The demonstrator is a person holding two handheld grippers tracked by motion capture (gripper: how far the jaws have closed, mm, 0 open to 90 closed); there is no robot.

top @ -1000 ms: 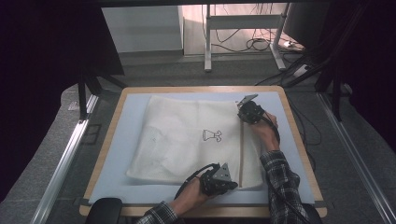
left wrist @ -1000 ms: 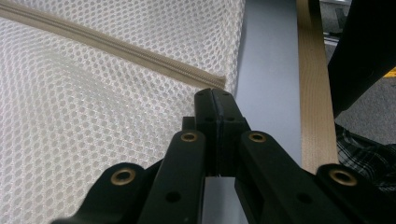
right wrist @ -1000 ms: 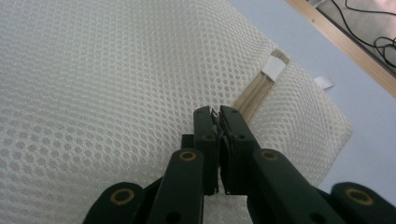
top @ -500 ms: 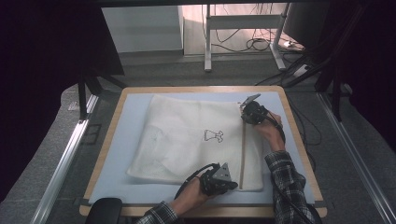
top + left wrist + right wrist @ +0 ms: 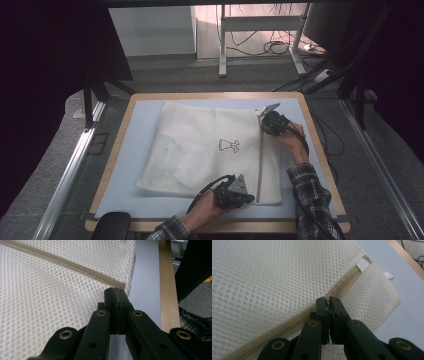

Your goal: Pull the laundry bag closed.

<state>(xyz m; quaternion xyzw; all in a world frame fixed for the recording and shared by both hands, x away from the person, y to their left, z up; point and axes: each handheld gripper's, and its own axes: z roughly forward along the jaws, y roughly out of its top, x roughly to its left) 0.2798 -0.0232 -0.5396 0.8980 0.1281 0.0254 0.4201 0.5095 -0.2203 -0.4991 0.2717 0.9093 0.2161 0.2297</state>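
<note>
Clearly the right tool (image 5: pixel 329 301) pinches the zipper pull on the white mesh laundry bag (image 5: pixel 200 145); it could slip if the left tool (image 5: pixel 115 291), clamping the bag's near tabletop-edge corner, lets go.

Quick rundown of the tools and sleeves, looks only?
Both the left tool and the right tool are black, two-jawed, with brass-coloured rivets on the linkage arms in the gripper views. Each carries a grey three-cornered plate on top and trails a black cable. The person's sleeves are dark plaid flannel.

Left gripper (image 5: pixel 246 192) jaws closed; right gripper (image 5: pixel 265 122) jaws closed
</note>
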